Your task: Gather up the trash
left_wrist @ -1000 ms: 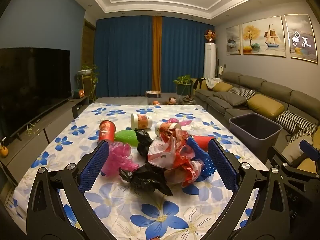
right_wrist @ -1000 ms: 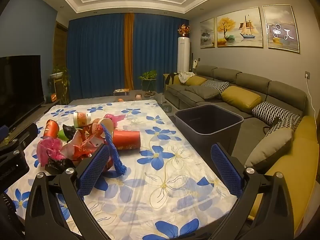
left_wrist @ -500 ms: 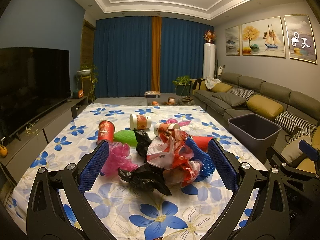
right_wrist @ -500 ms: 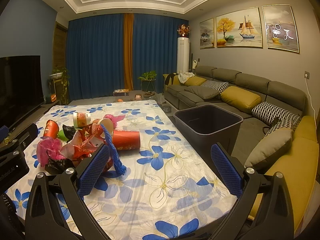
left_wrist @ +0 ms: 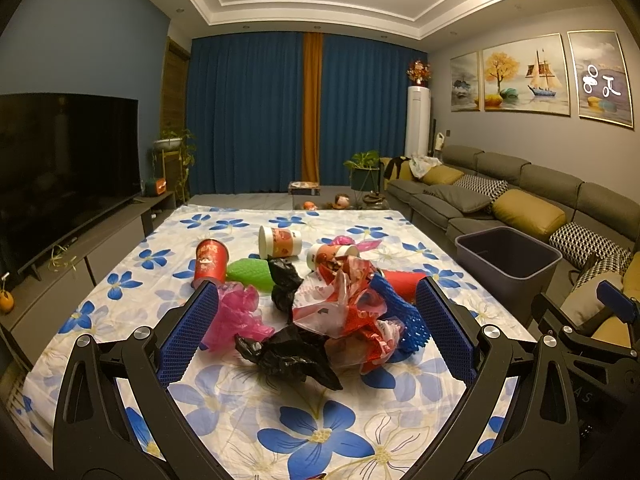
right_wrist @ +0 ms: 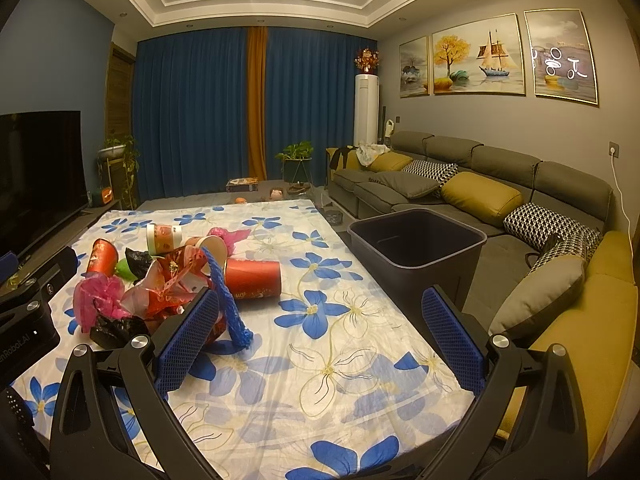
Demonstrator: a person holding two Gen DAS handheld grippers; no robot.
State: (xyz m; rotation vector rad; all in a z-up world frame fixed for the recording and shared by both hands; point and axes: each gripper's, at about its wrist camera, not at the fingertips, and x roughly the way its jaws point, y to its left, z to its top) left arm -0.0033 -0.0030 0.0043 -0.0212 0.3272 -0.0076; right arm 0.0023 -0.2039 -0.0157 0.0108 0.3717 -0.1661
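Trash pile (left_wrist: 320, 312) sits mid-table on the flowered cloth (left_wrist: 320, 436): crinkled plastic bags, cylindrical paper cups, blue foam netting (right_wrist: 228, 304). Left gripper (left_wrist: 316, 336) and right gripper (right_wrist: 316, 340) both hover spread wide, empty. Dark rectangular bin (right_wrist: 416, 240) stands beside the table's right edge.

partial white lettering "nRobot.AI" on the left gripper (right_wrist: 24, 320) body, cup prints unreadable
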